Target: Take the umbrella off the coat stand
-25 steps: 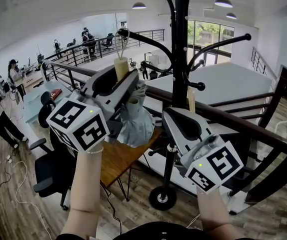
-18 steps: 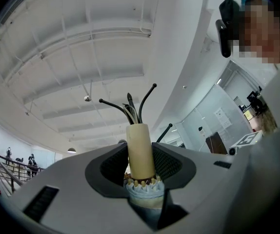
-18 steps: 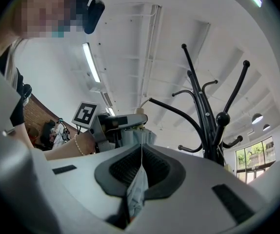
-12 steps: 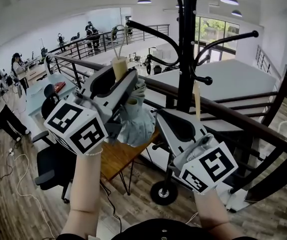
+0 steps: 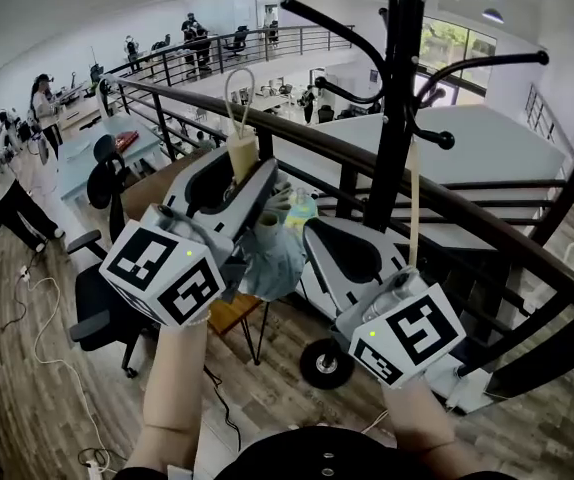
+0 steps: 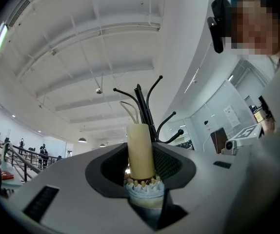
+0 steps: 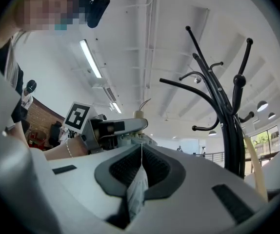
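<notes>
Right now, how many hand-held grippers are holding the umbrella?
2: the left hand-held gripper clamps the umbrella handle; the right hand-held gripper pinches its pale fabric.

Grey left gripper [image 5: 248, 174] and right gripper [image 5: 314, 232] bear black-and-white marker cubes [image 5: 167, 273].

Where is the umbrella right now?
Head view, centre-left: the umbrella is clamped by its handle in the left gripper, fabric pinched by the right gripper, left of the coat stand.
</notes>
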The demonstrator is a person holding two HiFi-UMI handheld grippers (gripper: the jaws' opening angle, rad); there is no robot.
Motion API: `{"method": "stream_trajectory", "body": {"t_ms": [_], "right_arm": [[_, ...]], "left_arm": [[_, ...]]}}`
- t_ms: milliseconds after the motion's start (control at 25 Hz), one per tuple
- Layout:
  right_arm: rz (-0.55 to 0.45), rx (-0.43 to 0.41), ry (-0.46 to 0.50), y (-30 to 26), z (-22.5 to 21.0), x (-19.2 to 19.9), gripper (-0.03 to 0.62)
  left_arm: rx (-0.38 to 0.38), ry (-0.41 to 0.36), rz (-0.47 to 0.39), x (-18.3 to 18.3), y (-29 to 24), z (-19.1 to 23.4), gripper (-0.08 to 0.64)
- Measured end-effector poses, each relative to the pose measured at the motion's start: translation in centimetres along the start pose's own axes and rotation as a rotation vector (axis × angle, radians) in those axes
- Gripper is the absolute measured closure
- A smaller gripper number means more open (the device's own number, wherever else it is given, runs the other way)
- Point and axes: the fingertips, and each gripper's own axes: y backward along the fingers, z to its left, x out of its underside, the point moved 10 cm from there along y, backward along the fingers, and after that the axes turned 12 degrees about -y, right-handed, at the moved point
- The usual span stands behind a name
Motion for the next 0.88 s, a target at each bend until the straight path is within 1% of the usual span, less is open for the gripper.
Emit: {"method": "stream_trajectory", "body": {"t_ms": [240,440,560,760,880], "right_arm": [[0.046,-0.016,-0.023,-0.5,0.6,1.9,0.563],[0.084,-0.015,-0.049,-1.3,1.0,3.9,0.565],[0.103,-0.008,-0.066,-1.6,1.2,5.2,0.565],[0.131,0.002,-0.097,-2.2,1.3,7.5,0.565],[0.139,0.019,-0.124,-2.1,1.1,8.8,0.565]], "left_arm": [[-0.041,-0.014,0.072,2.8,1.8,-1.1,0.403],[-0.083,0.028,0.121,5.9,4.0,-0.9,0.405],[-0.094,0.044,0.157,7.5,5.1,-1.2,0.405],[-0.111,0.087,0.182,9.1,6.3,-1.7,0.407],[-0.118,0.095,0.207,10.1,7.0,-2.4,0.407]]}}
